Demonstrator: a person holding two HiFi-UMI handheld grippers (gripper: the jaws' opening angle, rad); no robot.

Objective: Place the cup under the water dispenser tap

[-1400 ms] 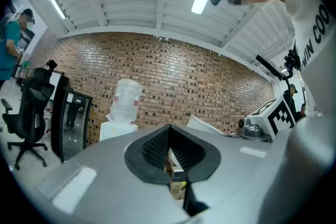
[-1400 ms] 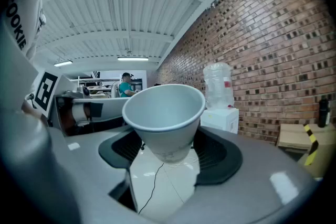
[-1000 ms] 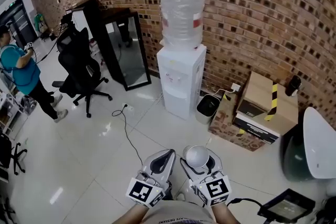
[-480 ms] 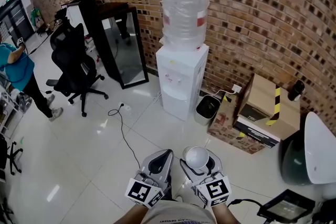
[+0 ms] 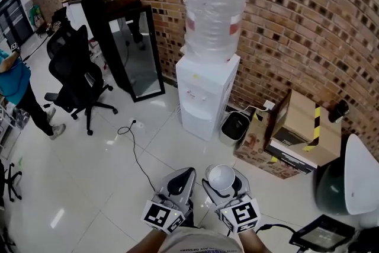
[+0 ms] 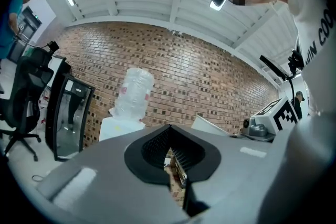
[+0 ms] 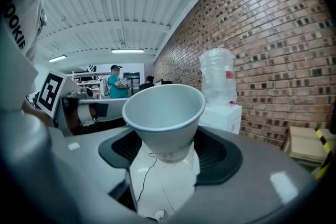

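Observation:
A white water dispenser (image 5: pixel 203 95) with a clear bottle (image 5: pixel 214 15) on top stands against the brick wall, its taps (image 5: pixel 194 92) facing me. My right gripper (image 5: pixel 224 185) is shut on the lower part of a white paper cup (image 5: pixel 222 177), which stands upright and empty. The cup (image 7: pixel 165 112) fills the middle of the right gripper view, with the dispenser (image 7: pixel 222 115) well beyond it to the right. Beside it, my left gripper (image 5: pixel 181 183) is shut with nothing in it. In the left gripper view the dispenser (image 6: pixel 119 126) lies far off, left of that gripper's (image 6: pixel 169 148) tips.
A black office chair (image 5: pixel 74 77) and a black-framed glass panel (image 5: pixel 132 53) stand left of the dispenser. A cable (image 5: pixel 134 148) trails across the tiled floor. A small bin (image 5: pixel 235 126) and cardboard boxes (image 5: pixel 299 127) sit to its right. A person in teal (image 5: pixel 15 83) stands far left.
Both grippers, the right one still holding the cup, have come nearer the dispenser, which now looks larger. The person at the left has slid toward the frame's edge.

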